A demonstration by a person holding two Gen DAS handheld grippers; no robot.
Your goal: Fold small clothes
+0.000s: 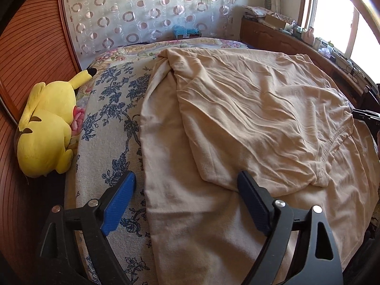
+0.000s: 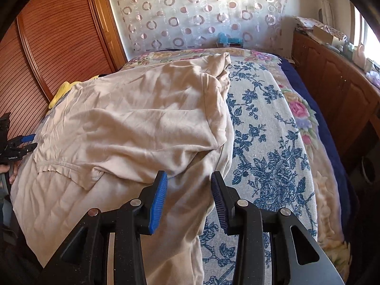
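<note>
I am looking at a beige garment (image 1: 249, 109) lying spread across the floral bedspread (image 1: 111, 109), its long axis running away from me toward the far wall, with one layer already doubled over the middle. I am holding the left gripper (image 1: 186, 200) with jaws wide, straddling the garment's left edge, nothing pinched. I am keeping the right gripper (image 2: 189, 198) narrower but empty, jaws apart just above the right edge where the cloth is bunching. Both are sitting at the near end; the right seems closer to the fabric, though the fisheye is making that hard to judge.
</note>
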